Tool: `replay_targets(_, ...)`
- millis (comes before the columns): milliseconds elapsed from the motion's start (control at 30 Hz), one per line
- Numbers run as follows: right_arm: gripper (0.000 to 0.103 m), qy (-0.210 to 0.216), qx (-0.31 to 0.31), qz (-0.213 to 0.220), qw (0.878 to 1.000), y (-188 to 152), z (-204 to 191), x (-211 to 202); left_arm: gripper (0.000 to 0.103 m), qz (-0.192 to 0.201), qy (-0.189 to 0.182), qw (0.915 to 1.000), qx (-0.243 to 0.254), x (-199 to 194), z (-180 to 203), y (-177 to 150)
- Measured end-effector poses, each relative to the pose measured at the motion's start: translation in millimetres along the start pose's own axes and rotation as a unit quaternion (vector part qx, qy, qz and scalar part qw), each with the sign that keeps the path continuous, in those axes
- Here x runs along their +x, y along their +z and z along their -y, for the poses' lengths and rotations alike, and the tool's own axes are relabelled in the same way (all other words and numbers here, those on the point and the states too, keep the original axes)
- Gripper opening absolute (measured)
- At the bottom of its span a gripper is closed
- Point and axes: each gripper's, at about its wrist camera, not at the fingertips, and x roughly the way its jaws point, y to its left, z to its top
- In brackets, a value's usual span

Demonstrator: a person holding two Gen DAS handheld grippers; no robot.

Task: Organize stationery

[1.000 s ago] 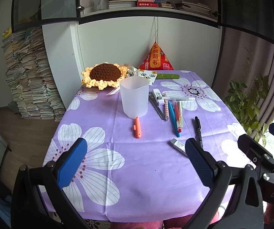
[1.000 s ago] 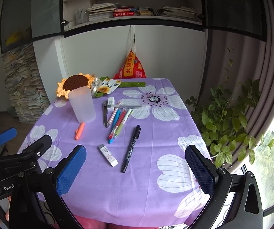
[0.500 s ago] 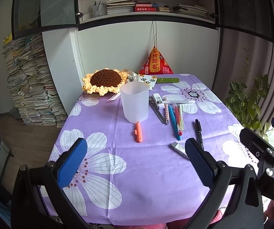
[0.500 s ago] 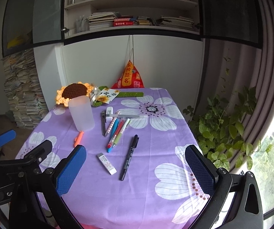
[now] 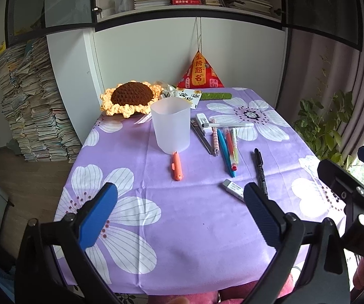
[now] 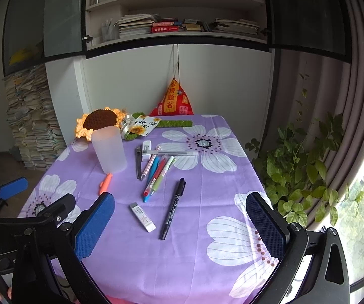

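A frosted plastic cup point(image 5: 171, 126) point(image 6: 109, 152) stands upright on the purple flowered tablecloth point(image 5: 192, 217). Just in front of it lies an orange pen point(image 5: 176, 166) point(image 6: 105, 183). To its right lie several pens point(image 5: 226, 149) point(image 6: 156, 174), a black marker point(image 5: 260, 171) point(image 6: 173, 211), a white eraser point(image 5: 233, 189) point(image 6: 142, 217) and a white correction tape point(image 5: 204, 122). My left gripper point(image 5: 179, 217) is open above the table's near edge. My right gripper point(image 6: 180, 224) is open too, holding nothing, near the eraser and marker.
A crocheted sunflower point(image 5: 131, 98), a card point(image 5: 190, 97), a green strip point(image 5: 216, 96) and a red pyramid pouch point(image 5: 199, 74) sit at the table's far end against a white wall. Stacked books point(image 5: 30, 106) stand left; a potted plant point(image 6: 306, 162) right.
Both grippers have lifted and drawn back slightly, so the table sits lower in both views and more of the shelf shows. Nothing on the table has moved.
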Motion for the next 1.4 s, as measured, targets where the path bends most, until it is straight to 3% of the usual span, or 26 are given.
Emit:
replay_targets(467, 0.103, 0.003, -0.004, -0.006, 1.0, -0.8, -1.1, 3.7, 0.097, -0.031, 0.002, 0.9994, -0.018, 11.6, -6.3, -4.1)
replay_targets(667, 0.08, 0.022, -0.014, -0.026, 0.999, -8.0, -2.1, 14.4, 0.078, -0.063, -0.019, 0.9974, -0.028, 25.6, -10.5, -7.7)
replay_targets(833, 0.055, 0.043, -0.013, -0.054, 0.998, -14.5, -2.0, 27.8, 0.075, -0.075, -0.026, 0.9963, -0.032, 34.7, -11.7, -8.6)
replay_targets(1133, 0.05, 0.066, -0.03, -0.083, 0.994, -18.9, -8.8, 49.8, 0.062, -0.091, -0.033, 0.9947, -0.035, 56.2, -18.1, -4.8)
replay_targets(1200, 0.049, 0.071, -0.03, -0.09, 0.993, -19.5, -9.1, 56.1, 0.054, -0.096, -0.036, 0.9941, -0.035, 62.0, -19.5, -3.3)
replay_targets(1400, 0.037, 0.09, -0.032, -0.121, 0.988, -21.9, -11.2, 73.9, 0.044, -0.112, -0.041, 0.9918, -0.046, 80.0, -26.7, 1.7)
